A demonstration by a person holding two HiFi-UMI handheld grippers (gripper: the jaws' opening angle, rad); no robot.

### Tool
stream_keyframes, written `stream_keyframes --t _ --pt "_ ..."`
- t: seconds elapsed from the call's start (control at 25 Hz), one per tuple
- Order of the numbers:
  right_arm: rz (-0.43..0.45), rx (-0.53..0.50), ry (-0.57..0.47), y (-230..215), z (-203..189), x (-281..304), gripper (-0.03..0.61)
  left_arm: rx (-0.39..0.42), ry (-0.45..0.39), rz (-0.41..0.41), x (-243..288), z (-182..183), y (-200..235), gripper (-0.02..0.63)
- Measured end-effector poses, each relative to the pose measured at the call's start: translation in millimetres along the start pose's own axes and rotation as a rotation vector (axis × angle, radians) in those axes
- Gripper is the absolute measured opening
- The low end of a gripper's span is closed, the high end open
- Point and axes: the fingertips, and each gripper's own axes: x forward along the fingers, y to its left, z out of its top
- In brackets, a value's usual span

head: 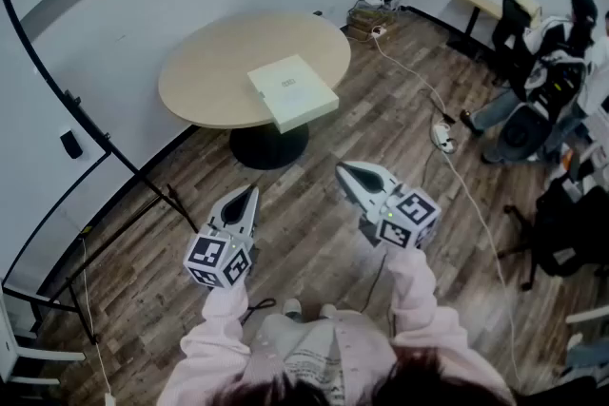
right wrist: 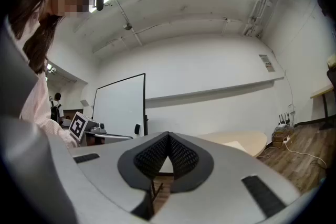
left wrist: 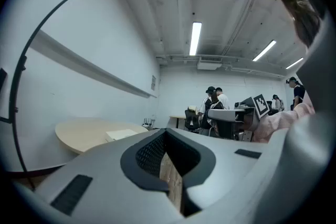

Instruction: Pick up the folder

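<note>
A white, box-like folder [head: 293, 91] lies flat on the round wooden table [head: 205, 76], near its front right edge. In the left gripper view the folder [left wrist: 122, 134] shows far off on the table [left wrist: 79, 134]; in the right gripper view the folder [right wrist: 234, 147] lies on the table [right wrist: 252, 139] too. My left gripper [head: 250, 195] and right gripper [head: 344, 170] hang side by side above the floor, well short of the table, both shut and empty. The left gripper [left wrist: 164, 134] and right gripper [right wrist: 168, 137] point level towards the table.
A whiteboard stand's black frame [head: 86, 124] runs along the left. A power cable [head: 447, 124] trails across the wooden floor at the right. People sit and stand by chairs and desks [head: 542, 71] at the far right. A router and cables [head: 373, 9] sit by the far wall.
</note>
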Motion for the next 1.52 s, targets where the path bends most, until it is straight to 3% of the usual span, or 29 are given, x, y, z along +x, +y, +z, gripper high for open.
stream_keyframes --t 0.76,0.96,1.52 --pt "0.037 -0.054 -0.058 -15 11 -4 -0.002 0.081 -0.061 0.036 15 17 -17 -0.006" --pt "0.038 -0.058 -0.054 -23 8 12 -0.002 0.083 -0.056 0.037 24 17 -2 -0.006" --pt "0.008 -0.087 -0.009 -102 5 81 -0.001 0.082 -0.056 0.005 112 15 64 -0.006"
